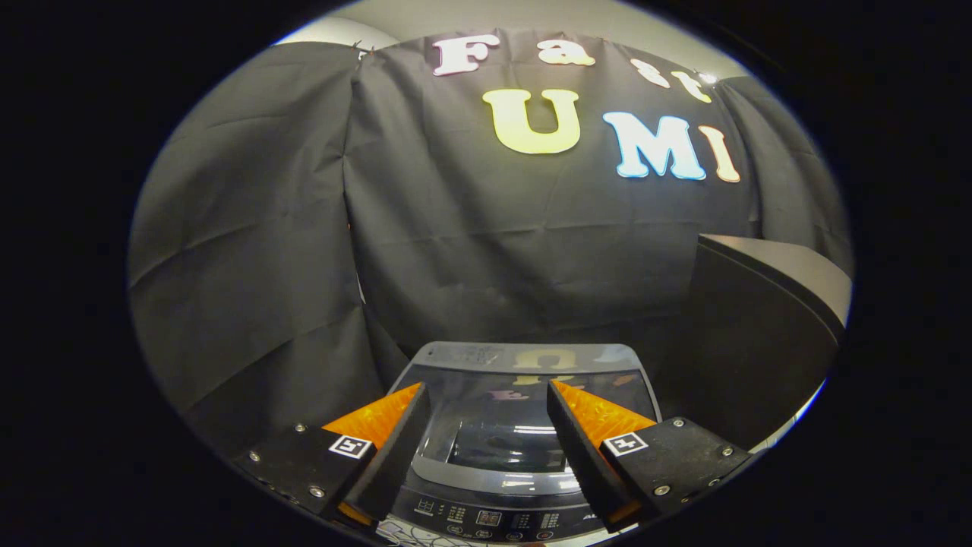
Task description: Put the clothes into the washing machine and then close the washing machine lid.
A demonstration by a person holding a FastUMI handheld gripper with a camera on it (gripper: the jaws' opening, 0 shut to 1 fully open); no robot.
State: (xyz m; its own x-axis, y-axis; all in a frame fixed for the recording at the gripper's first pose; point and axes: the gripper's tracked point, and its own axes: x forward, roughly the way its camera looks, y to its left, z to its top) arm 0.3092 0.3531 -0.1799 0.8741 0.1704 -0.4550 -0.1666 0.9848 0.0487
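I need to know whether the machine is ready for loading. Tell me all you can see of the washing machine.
The washing machine is a grey top-loader standing against the black cloth wall, beside a dark cabinet. Its glossy, glass-like lid lies shut and flat, mirroring the wall. A control panel with small buttons runs along its near edge. The tool hovers open above the lid, touching nothing.

Setting: staged recording booth, not a home. Evidence: black cloth wall (486, 228) all round; 1 top-load washing machine (524, 425) at 6 o'clock; dark cabinet (759, 334) at 3 o'clock.
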